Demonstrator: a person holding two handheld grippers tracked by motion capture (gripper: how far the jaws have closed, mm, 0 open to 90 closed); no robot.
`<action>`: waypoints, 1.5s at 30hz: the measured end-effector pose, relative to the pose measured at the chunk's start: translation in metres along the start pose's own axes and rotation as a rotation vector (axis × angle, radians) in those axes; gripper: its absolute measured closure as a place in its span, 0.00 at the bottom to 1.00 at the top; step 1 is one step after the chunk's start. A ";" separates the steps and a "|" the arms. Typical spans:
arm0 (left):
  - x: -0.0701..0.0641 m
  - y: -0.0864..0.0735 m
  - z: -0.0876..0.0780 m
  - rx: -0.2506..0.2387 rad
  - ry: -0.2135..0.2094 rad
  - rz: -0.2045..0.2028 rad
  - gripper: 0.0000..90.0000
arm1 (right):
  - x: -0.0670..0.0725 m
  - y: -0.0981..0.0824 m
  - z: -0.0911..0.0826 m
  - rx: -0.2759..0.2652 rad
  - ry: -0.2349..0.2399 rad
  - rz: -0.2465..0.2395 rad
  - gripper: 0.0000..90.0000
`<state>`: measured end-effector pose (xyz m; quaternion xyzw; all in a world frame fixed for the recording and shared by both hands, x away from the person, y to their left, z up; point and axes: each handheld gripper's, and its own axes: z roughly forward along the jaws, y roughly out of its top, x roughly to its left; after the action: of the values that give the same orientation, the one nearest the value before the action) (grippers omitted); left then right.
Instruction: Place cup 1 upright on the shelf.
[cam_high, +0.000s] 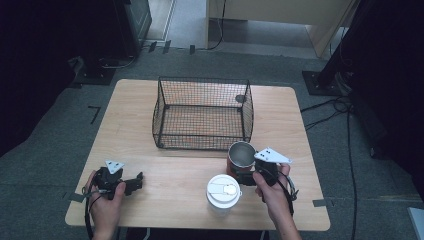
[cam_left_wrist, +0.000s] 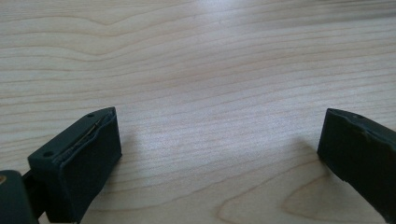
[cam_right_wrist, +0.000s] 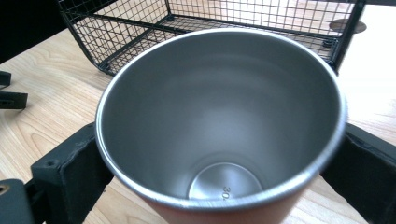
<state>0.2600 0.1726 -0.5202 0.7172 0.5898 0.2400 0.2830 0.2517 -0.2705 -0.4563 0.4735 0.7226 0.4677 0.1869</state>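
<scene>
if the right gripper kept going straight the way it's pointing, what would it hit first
The steel cup already stands between the right gripper's jaws, so it would meet that first. Beyond the cup, probably the wire basket's front wall.

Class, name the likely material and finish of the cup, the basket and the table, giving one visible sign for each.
Red-sided cup: probably stainless steel, brushed grey sheen inside.
Black mesh basket: likely coated metal wire, thin rigid grid.
Light table: wood or wood-look laminate, grain lines, matte.
</scene>
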 end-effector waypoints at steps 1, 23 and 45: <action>0.000 0.000 0.000 0.000 0.000 0.000 0.00 | 0.000 0.001 0.001 0.001 -0.004 -0.001 0.02; 0.000 0.000 0.000 0.000 0.000 0.000 0.00 | 0.001 0.002 0.021 0.009 -0.024 0.019 0.02; 0.000 0.000 0.000 0.000 0.000 -0.001 0.00 | -0.004 0.007 0.008 -0.021 -0.064 0.011 0.08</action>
<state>0.2601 0.1726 -0.5202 0.7170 0.5899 0.2400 0.2832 0.2630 -0.2691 -0.4555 0.4903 0.7086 0.4609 0.2123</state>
